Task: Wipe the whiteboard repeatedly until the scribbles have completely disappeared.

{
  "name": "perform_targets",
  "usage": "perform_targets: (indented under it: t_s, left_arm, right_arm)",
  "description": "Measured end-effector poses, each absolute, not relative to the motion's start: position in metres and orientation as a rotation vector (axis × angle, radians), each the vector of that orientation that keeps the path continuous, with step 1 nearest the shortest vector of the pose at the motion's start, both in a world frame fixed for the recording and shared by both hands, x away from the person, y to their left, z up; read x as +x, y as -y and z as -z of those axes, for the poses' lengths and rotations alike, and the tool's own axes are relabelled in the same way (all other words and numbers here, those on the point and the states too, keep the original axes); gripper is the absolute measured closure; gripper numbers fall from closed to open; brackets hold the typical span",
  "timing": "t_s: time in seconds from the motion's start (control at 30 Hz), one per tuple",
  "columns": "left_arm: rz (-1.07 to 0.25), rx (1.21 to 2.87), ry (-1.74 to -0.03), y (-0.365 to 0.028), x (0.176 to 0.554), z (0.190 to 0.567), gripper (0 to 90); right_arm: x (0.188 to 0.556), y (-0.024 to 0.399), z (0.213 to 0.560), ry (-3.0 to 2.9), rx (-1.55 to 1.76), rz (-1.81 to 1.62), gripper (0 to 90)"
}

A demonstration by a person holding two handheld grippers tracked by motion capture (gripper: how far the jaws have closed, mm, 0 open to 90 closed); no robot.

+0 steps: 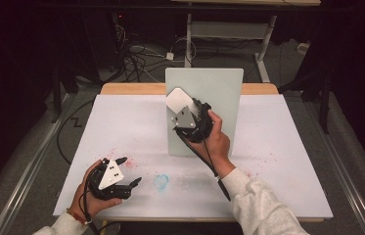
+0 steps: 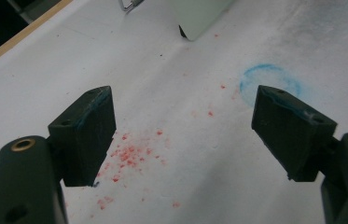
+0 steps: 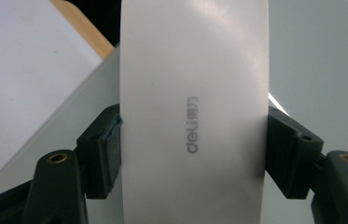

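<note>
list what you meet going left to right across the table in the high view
left gripper, open and low on the white table cover → blue chalky ring mark → right gripper, shut on a white eraser held up against the pale upright board

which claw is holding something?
The right claw, shut on the white rectangular eraser at the pale upright board. The left claw is open over the table.

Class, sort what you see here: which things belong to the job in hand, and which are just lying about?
In the job:
right gripper, shut on the white eraser
pale green board standing on the table

Lying about:
left gripper, open, holding nothing
blue ring mark
red specks
floor cables
</note>
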State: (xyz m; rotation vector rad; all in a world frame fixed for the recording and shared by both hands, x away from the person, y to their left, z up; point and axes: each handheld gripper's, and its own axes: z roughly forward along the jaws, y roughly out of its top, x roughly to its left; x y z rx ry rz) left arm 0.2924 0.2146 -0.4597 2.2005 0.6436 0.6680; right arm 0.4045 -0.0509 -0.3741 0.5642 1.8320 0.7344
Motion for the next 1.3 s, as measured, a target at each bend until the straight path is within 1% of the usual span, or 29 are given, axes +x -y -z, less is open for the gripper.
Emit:
perform_targets:
  t_s: [0.53, 0.73, 0.97, 1.2, 1.3]
  left_arm:
    - [-0.662, 2.202, -0.65, -0.212, 0.294, 0.461, 20.8]
    - [-0.661, 2.21, -0.646, -0.212, 0.296, 0.463, 20.8]
    - [-0.651, 2.215, -0.638, -0.208, 0.299, 0.464, 20.9]
    - [-0.653, 2.219, -0.634, -0.209, 0.299, 0.464, 20.8]
    - [-0.657, 2.218, -0.633, -0.209, 0.298, 0.463, 20.8]
  right_arm:
    - [0.406, 0.143, 0.365, -1.703, 0.768, -0.775, 30.9]
    - [0.405, 0.169, 0.366, -1.687, 0.821, -0.778, 30.9]
    - [0.4, 0.186, 0.365, -1.713, 0.834, -0.823, 30.9]
    - [0.391, 0.188, 0.365, -1.749, 0.79, -0.85, 31.0]
    - [0.383, 0.188, 0.363, -1.777, 0.766, -0.914, 31.0]
